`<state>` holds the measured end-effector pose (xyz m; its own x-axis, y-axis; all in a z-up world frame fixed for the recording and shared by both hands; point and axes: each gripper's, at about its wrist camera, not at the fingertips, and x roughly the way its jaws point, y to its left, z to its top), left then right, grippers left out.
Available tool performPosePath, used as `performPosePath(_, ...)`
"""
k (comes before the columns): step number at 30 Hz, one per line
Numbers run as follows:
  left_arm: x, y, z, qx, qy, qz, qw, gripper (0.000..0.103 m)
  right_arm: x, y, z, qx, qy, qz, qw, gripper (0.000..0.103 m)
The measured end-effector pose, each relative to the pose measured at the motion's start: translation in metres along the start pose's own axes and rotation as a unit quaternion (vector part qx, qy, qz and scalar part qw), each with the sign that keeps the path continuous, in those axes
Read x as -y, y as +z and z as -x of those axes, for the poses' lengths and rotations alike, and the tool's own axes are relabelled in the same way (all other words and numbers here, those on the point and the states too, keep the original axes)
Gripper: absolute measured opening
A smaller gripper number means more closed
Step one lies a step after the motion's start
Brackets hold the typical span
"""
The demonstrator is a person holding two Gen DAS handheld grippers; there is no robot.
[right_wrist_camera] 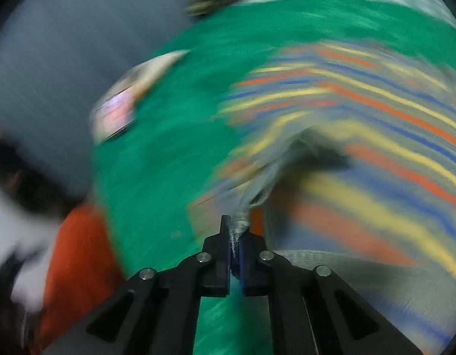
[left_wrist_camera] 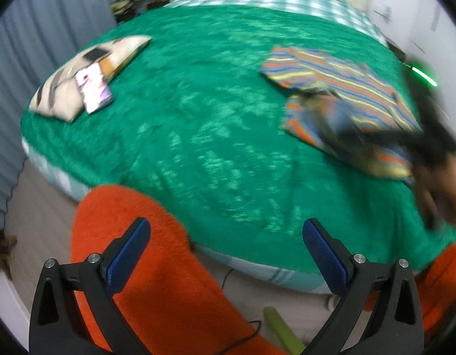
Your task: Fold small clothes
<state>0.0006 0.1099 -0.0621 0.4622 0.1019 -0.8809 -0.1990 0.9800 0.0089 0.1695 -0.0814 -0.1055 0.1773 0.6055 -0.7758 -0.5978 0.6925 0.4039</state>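
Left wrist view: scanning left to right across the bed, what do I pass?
Folded beige patterned garment with a small pink-and-white item on it → bare green blanket → striped shirt → right gripper, blurred, shut on the shirt's near edge.

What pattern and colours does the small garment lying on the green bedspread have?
The garment has narrow stripes of blue, orange and yellow on grey. It shows sharpest in the left wrist view.

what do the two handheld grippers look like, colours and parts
The left gripper has two matte black plastic arms with triangular cut-outs and round silver pivot bolts; its fingers carry textured blue rubber pads. The right gripper shows the same black arms, silver bolts and blue pads. Seen from the left wrist, it is a blurred black shape with a green light.
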Motion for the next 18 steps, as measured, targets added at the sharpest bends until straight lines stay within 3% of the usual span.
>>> performPosePath(2, -0.007, 0.004, -0.013, -0.010, -0.006, 0.015, 0.9998, 0.103, -0.053, -0.038, 0.006, -0.032, 0.018, 0.089, 0.995, 0.009)
performPosePath(4, -0.008, 0.010, -0.029, -0.016, -0.027, 0.024, 0.9992, 0.103, -0.094, -0.085, 0.003, -0.069, 0.036, 0.141, 0.987, 0.025)
performPosePath(5, -0.006, 0.012, -0.036, -0.023, -0.037, 0.025, 0.9987, 0.103, -0.108, -0.110, -0.002, -0.088, 0.045, 0.148, 0.984, 0.051)
performPosePath(6, -0.004, 0.015, -0.046, -0.034, -0.054, 0.027, 0.9976, 0.103, -0.114, -0.122, -0.003, -0.095, 0.049, 0.148, 0.983, 0.071)
performPosePath(10, 0.010, 0.022, -0.077, -0.072, -0.106, 0.024, 0.9915, 0.102, -0.099, -0.159, 0.029, -0.064, 0.039, 0.079, 0.994, 0.071)
performPosePath(13, 0.021, 0.019, -0.098, -0.089, -0.104, 0.003, 0.9906, 0.102, -0.036, -0.148, 0.086, 0.014, -0.040, -0.021, 0.999, 0.071)
performPosePath(15, 0.030, 0.015, -0.112, -0.101, -0.110, -0.009, 0.9887, 0.102, 0.023, -0.132, 0.125, 0.054, -0.115, -0.092, 0.988, 0.071)
performPosePath(18, 0.043, 0.008, -0.129, -0.119, -0.106, -0.028, 0.9869, 0.101, 0.100, -0.102, 0.144, 0.041, -0.187, -0.146, 0.971, 0.071)
